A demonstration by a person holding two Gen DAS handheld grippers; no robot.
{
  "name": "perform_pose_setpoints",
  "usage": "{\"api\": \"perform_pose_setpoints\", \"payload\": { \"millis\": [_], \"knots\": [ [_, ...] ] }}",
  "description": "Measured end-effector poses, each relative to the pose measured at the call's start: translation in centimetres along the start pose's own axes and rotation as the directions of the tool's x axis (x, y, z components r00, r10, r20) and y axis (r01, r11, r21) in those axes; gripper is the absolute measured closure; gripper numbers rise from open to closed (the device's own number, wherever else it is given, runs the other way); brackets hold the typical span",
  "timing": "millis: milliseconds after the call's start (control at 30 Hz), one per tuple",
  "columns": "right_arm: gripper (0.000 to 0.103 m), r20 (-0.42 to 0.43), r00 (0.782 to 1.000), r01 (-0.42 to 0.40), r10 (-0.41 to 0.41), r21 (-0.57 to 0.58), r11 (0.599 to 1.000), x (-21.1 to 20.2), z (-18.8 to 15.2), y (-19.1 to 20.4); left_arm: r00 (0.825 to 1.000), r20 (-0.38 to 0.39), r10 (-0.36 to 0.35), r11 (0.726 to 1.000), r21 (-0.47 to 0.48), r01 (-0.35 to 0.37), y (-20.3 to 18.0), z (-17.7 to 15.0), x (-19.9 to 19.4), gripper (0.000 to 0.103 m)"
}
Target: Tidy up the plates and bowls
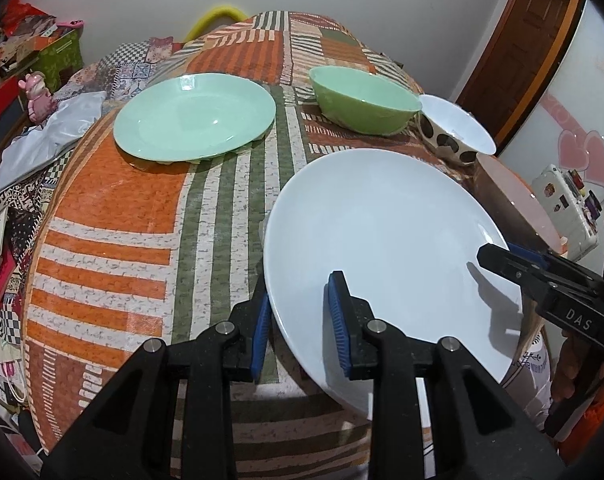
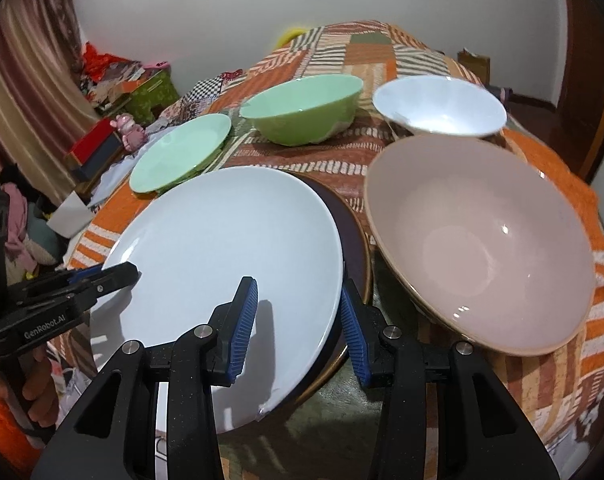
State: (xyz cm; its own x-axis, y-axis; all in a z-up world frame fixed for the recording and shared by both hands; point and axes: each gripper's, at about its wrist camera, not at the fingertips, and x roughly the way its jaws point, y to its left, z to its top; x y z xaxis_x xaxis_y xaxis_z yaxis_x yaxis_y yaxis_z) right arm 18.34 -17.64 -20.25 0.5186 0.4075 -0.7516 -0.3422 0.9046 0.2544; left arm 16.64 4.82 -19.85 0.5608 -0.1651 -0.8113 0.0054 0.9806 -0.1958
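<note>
From our left wrist, patchwork orange-striped tablecloth (image 1: pixel 114 216), white walls, glossy round white plate (image 1: pixel 381 240) clamped at its rim by our left gripper (image 1: pixel 300 330), from our right wrist, right gripper (image 2: pixel 298 330) clamping plate's opposite rim, smooth pink bowl (image 2: pixel 481 248) beside.

Left gripper (image 1: pixel 298 330): angled downward, jaws closed partway, one blue pad above and one below a plate rim. Right gripper (image 2: pixel 298 330): same downward tilt, jaws likewise straddling the opposite rim.

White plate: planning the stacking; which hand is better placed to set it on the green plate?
Probably left: left gripper grips the white plate's rim nearest the green plate; right gripper holds the far rim.
</note>
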Motion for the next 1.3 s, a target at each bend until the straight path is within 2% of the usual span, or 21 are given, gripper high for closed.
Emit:
{"api": "perform_pose_setpoints", "payload": {
  "millis": [633,733,900,1167,1300],
  "knots": [
    [0.066,0.043,0.999,-0.005,0.003,0.050,0.999,-0.6,0.0,-0.6,1.000,0.000,0.008,1.000,-0.008,-0.008,-0.4,1.1,1.6,0.073],
    [0.065,0.069,0.997,0.041,-0.044,0.044,0.998,-1.3,-0.2,-0.6,1.000,0.004,0.024,1.000,0.017,-0.024,-0.8,1.1,1.7,0.074],
    [0.065,0.076,0.995,0.057,-0.058,0.004,0.998,-2.1,-0.2,-0.2,1.000,0.004,0.026,0.999,0.018,-0.027,-0.8,1.0,1.6,0.074],
    [0.065,0.104,0.994,0.044,-0.036,-0.078,0.996,-3.3,0.8,1.8,0.995,0.082,0.057,0.998,0.006,-0.058,0.2,1.3,-1.7,0.073],
    [0.065,0.124,0.992,0.033,-0.017,-0.130,0.991,-3.3,2.1,3.3,0.987,0.133,0.095,0.995,-0.009,-0.095,1.6,1.9,-4.1,0.072]
  ]
}}
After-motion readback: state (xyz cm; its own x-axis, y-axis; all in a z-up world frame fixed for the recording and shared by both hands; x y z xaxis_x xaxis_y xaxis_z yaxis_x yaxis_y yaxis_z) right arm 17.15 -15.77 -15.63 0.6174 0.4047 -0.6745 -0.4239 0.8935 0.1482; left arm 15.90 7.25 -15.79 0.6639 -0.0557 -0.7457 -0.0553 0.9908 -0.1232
